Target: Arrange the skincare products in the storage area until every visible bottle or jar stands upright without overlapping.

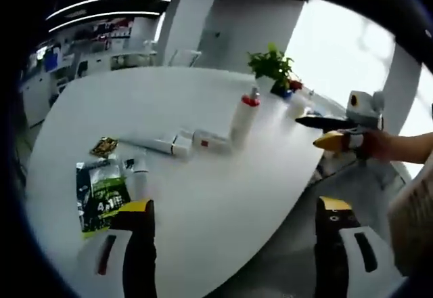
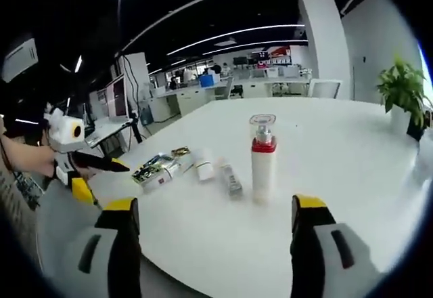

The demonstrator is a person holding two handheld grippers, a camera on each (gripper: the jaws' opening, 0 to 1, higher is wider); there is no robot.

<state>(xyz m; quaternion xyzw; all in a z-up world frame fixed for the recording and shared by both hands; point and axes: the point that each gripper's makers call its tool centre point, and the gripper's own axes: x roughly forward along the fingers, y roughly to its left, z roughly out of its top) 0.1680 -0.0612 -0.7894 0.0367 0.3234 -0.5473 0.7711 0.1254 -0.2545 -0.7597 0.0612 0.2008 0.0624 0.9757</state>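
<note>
Skincare products lined across the white bench (image 2: 338, 176), none held. Right hand-held gripper (image 2: 210, 223) spread wide, nearest the upright red-collared pump bottle (image 2: 262, 156), just ahead between the jaws. Left of it, lying flat: a small grey tube (image 2: 231, 178), then a white tube (image 2: 203, 164), long axes running near to far, then green sachets (image 2: 154, 169) toward the left edge. Left hand-held gripper (image 1: 233, 227) also spread wide, over the near edge, closest to the sachets (image 1: 101, 196) and fallen tubes (image 1: 159, 145). Open bench all round; potted plant (image 2: 400, 95) far right.
</note>
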